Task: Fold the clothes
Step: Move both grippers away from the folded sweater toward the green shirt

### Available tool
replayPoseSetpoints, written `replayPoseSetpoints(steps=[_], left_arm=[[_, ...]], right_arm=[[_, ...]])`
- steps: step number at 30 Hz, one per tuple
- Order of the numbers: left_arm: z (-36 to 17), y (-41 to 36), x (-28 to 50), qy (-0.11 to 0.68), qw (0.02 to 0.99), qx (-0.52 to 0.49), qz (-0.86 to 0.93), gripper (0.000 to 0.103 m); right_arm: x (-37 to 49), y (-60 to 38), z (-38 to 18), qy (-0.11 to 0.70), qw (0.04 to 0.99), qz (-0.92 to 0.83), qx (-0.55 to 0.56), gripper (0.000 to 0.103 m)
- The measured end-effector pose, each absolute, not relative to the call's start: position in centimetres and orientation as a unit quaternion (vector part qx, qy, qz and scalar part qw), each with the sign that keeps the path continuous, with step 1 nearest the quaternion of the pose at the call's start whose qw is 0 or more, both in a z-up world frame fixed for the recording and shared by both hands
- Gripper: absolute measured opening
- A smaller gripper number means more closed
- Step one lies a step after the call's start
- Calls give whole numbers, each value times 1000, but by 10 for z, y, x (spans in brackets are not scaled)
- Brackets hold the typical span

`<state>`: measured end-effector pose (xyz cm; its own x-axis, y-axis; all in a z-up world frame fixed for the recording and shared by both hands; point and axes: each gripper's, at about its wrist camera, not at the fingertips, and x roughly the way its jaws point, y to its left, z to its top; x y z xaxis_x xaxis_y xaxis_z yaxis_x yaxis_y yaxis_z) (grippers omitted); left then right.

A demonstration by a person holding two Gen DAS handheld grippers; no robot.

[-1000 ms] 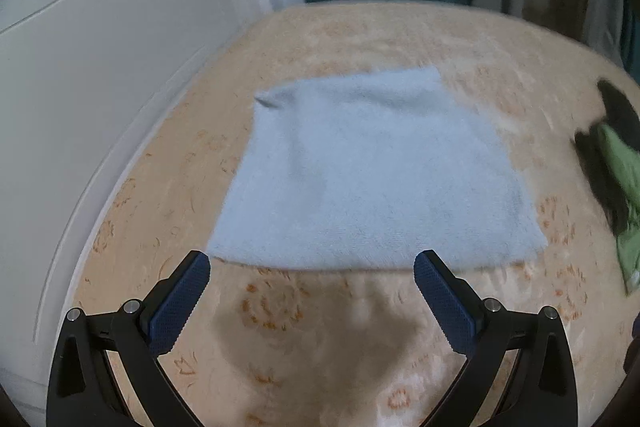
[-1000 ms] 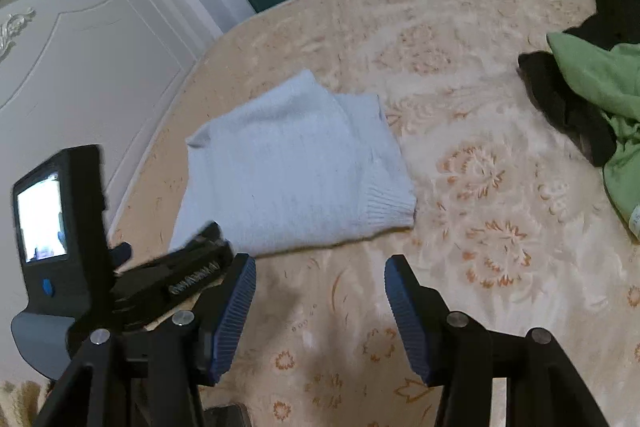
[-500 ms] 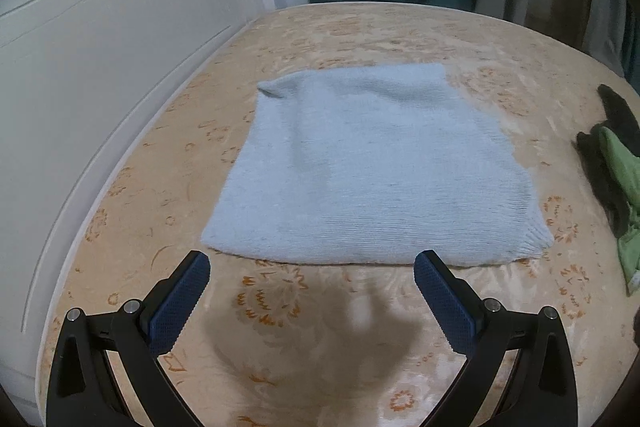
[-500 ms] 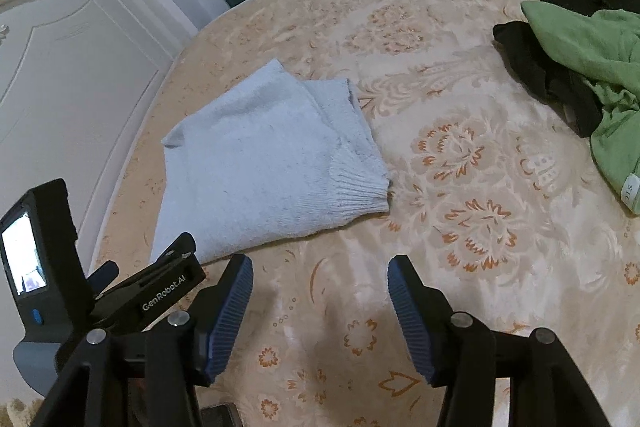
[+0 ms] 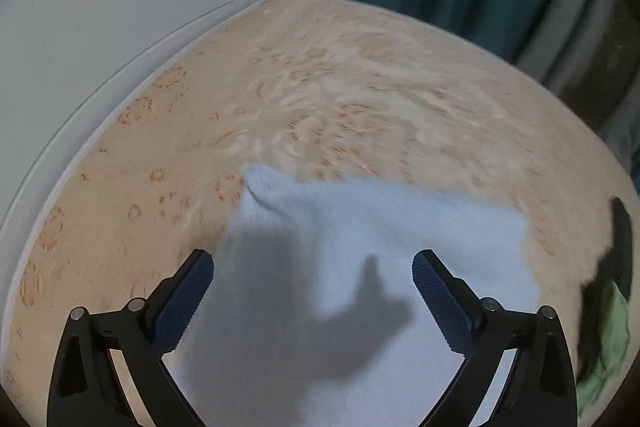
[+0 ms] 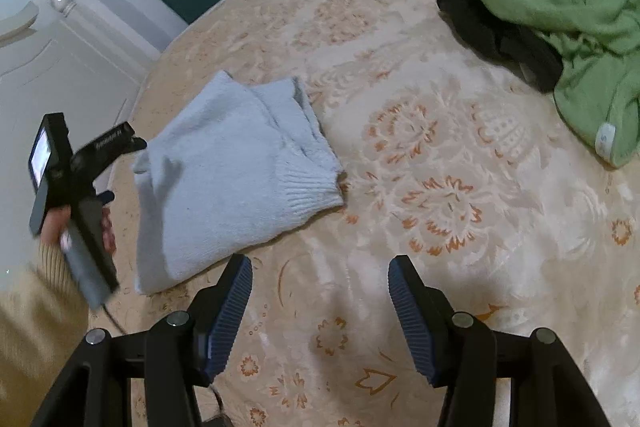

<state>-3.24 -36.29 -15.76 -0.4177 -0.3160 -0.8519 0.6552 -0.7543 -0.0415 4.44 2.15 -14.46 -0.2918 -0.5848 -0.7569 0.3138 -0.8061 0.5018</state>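
Since a second ago the left claw [image 5: 313,301] has pushed forward over the pale blue sweater [image 6: 236,179], jaws wide, holding nothing. That sweater lies folded on the bed [image 6: 440,155]; farther right the right claw [image 6: 320,307] hangs spread and empty, green garment [image 6: 568,23] and black one [image 6: 500,35] heaped beyond. Pinching one layer, motion blur hiding edges perhaps, could drag the fold apart

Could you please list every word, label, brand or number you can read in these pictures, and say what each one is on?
No text can be read with certainty.
White lettering on the black body of the left gripper, seen from the right wrist camera: too blurred to read.
White tag on the green garment: carries a faint mark, possibly "S", too small to be sure.
Small lit screen on the left gripper: nothing legible.
The light blue sweater and the bedspread show no text.
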Motion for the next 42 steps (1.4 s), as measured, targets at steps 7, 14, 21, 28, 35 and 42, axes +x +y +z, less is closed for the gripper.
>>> replayPoseSetpoints(steps=[7, 14, 21, 28, 35, 42], left_arm=[[-221, -384, -61, 159, 380, 518, -750, 103], [-181, -324, -65, 18, 392, 473, -789, 99], [-133, -180, 54, 18, 324, 385, -864, 99], [-133, -120, 99, -4, 286, 411, -866, 99], [-124, -137, 142, 85, 332, 406, -847, 99], [-127, -113, 124, 54, 297, 425, -853, 99]], right_arm=[[37, 24, -159, -139, 265, -784, 543, 59], [42, 27, -151, -136, 262, -792, 534, 59], [66, 19, -103, -73, 302, -838, 449, 61], [96, 24, -74, 38, 320, -863, 389, 64], [100, 51, -71, -2, 329, -864, 382, 68], [99, 74, -83, -37, 317, -859, 400, 68]])
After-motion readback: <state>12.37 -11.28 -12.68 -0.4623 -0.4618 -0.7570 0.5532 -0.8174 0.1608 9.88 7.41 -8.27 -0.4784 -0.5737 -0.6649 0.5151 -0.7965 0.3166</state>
